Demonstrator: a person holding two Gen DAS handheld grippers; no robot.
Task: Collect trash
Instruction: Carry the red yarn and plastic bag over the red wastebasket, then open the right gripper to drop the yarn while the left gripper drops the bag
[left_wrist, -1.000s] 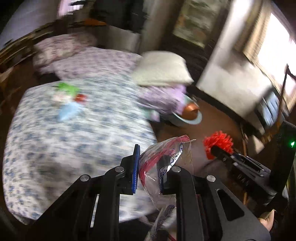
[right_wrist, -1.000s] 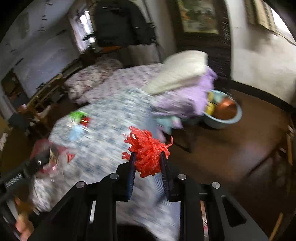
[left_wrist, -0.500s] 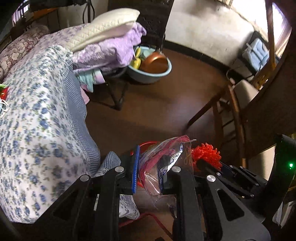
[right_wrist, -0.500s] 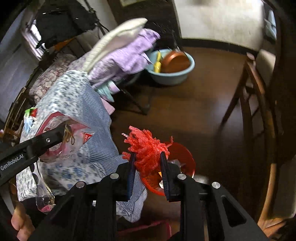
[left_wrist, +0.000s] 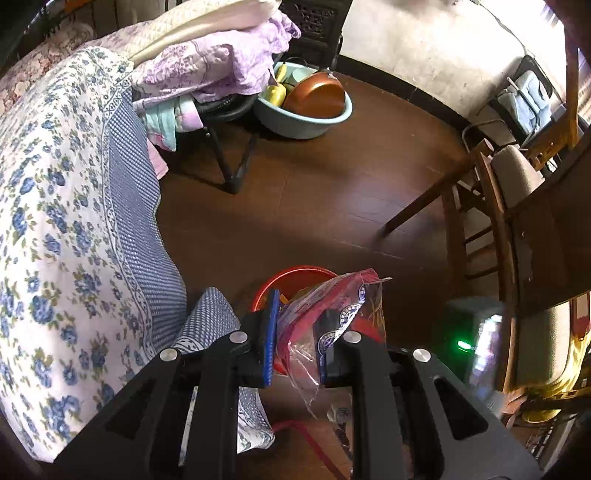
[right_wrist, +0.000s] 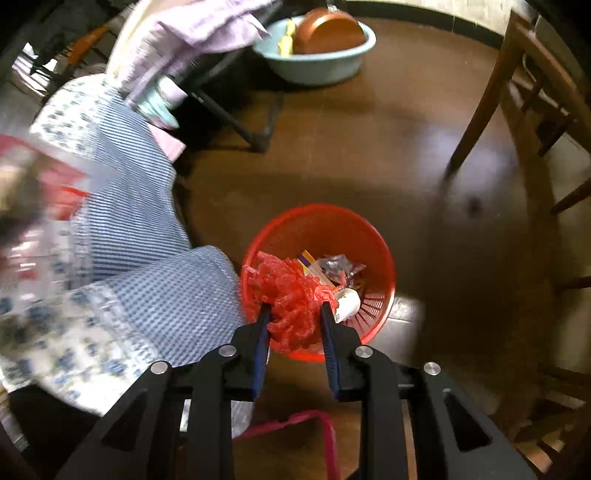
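Observation:
My left gripper (left_wrist: 297, 332) is shut on a crumpled clear and red plastic wrapper (left_wrist: 332, 314), held above the floor just in front of the red mesh trash basket (left_wrist: 291, 277), whose rim shows behind the fingers. My right gripper (right_wrist: 293, 312) is shut on a bunch of red netting (right_wrist: 291, 299) and hangs right over the red mesh trash basket (right_wrist: 332, 229). Inside the basket lie a yellow wrapper, a silver foil piece and a white scrap. The left gripper's wrapper appears as a red blur (right_wrist: 40, 184) at the left edge of the right wrist view.
A bed with a blue floral cover (left_wrist: 62, 206) hangs down on the left, close to the basket. A folding stand with purple bedding (left_wrist: 218, 62), a light-blue basin holding a copper pan (left_wrist: 306, 107), and wooden chairs (left_wrist: 491, 206) at the right stand on the brown floor. A red cord (right_wrist: 314, 421) lies below.
Both grippers swung away from the bed and dropped toward the floor. The red basket came into view and now sits directly under the right gripper's netting.

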